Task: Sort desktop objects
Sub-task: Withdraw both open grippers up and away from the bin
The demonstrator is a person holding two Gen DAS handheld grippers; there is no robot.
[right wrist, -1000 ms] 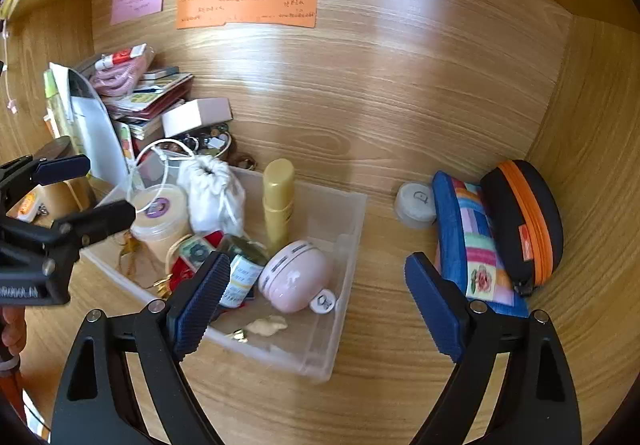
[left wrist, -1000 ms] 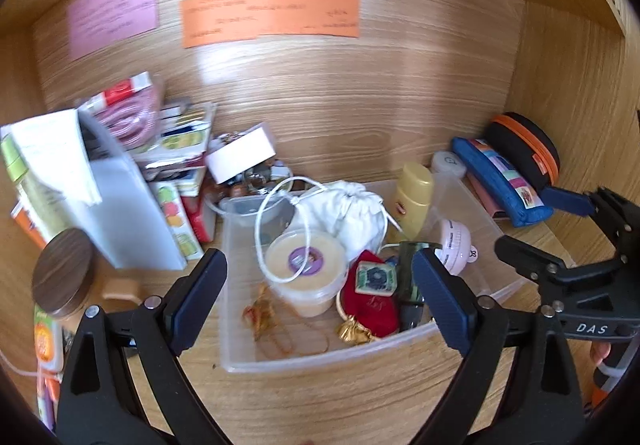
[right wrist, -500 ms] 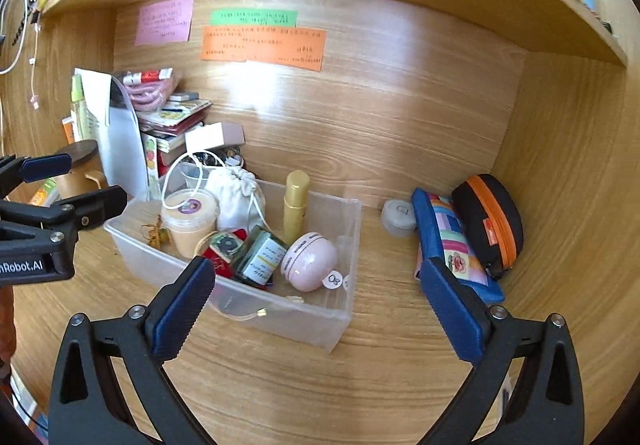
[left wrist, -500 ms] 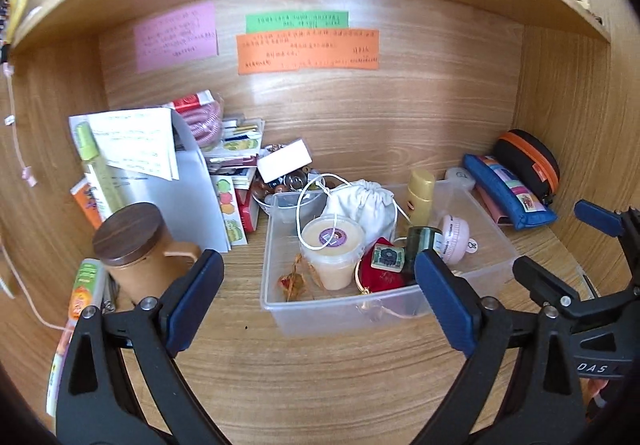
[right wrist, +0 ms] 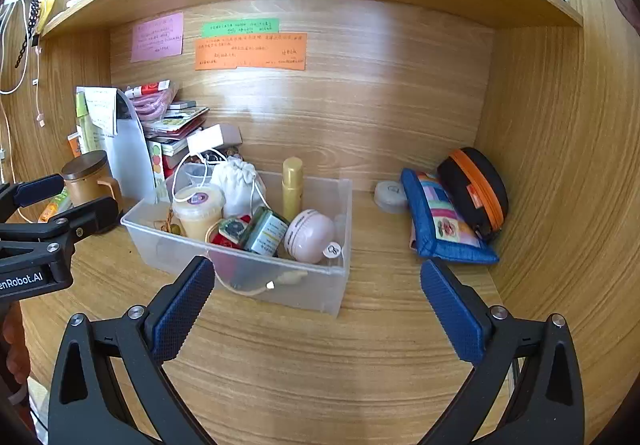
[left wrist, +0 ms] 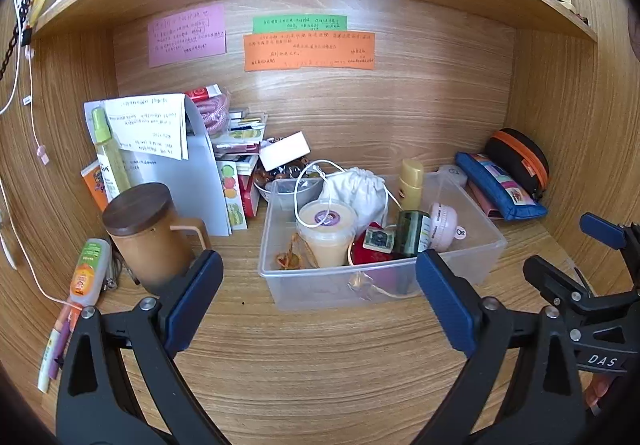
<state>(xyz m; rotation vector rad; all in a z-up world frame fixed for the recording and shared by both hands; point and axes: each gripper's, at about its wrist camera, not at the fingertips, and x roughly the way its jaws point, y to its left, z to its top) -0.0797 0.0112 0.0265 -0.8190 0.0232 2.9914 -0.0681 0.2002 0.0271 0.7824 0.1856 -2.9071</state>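
From the left wrist, the left gripper (left wrist: 318,299) stands wide apart and empty, the clear bin (left wrist: 486,251) of small items on the desk beyond and between its fingertips, untouched. From the right wrist, the right gripper (right wrist: 318,305) is likewise spread and empty; the bin (right wrist: 340,277) sits ahead nearer its left finger, the blue pouch (right wrist: 440,221) just beyond its right.

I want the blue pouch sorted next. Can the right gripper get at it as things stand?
Probably yes. The right gripper is open and empty, and the blue pouch lies on bare desk right of the clear bin. Only the black case leans against its far side.
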